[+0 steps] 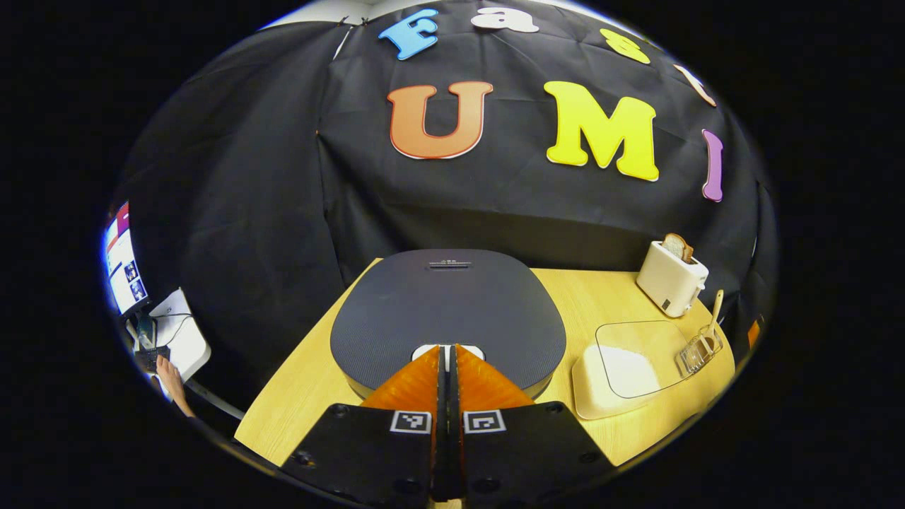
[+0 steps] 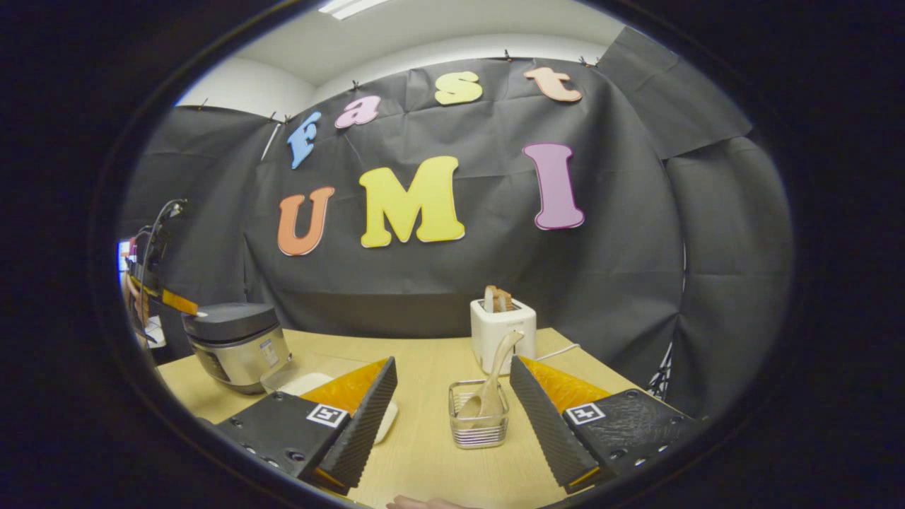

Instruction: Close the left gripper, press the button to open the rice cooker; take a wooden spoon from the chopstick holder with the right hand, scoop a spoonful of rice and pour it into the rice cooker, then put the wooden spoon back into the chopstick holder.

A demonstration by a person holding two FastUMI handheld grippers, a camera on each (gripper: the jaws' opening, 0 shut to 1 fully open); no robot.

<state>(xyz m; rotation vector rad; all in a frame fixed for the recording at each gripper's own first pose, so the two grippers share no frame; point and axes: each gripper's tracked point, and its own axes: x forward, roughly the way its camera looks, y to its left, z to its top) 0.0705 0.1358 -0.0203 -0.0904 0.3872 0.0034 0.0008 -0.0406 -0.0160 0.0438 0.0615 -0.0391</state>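
Left gripper [image 1: 447,348] closed, tips over the button [image 1: 447,351] at the cooker [image 1: 447,311] lid's near edge: press straight down, firmly; right gripper [image 2: 452,385] open, facing spoon [image 2: 493,382] in holder [image 2: 479,424].

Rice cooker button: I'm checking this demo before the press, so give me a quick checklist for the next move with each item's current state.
1. Left gripper closed: ok, its fingers meet.
2. Left gripper lined up with the button at the lid's front edge: ok; contact cannot tell.
3. Rice cooker lid down, nothing lying on it: ok.
4. Right gripper open for the spoon: ok.
5. Wooden spoon standing in the chopstick holder, between the right gripper's fingers: ok.
6. Rice in its lidded container: ok.
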